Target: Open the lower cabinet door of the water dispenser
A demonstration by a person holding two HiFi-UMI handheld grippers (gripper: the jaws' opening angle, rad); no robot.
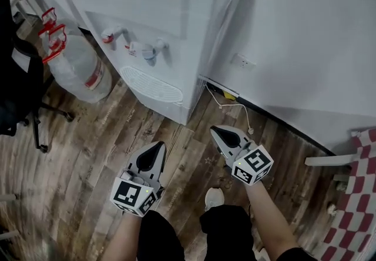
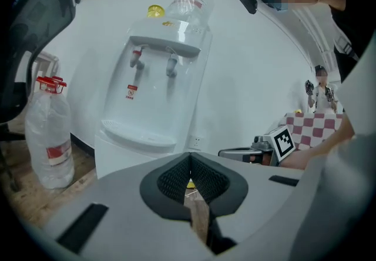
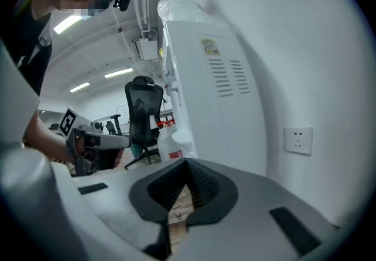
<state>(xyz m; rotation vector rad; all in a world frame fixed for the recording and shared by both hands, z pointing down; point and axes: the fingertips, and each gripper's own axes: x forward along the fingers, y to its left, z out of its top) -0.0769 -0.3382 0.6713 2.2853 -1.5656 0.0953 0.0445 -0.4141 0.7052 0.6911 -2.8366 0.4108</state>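
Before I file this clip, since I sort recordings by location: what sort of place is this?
Probably an office or lab workspace. A white water dispenser stands against the wall, a spare water jug sits beside it on the wood-look floor, and a black office chair is nearby.

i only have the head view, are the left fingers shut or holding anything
Observer: The left gripper view shows the left gripper with its fingers pressed together and nothing between them.
Operator: and the right one
Observer: In the right gripper view the right gripper is shut and empty too.
Operator: my view cuts off at the top, what's up there
Observer: The left gripper view shows a clear bottle sitting on top of the water dispenser.
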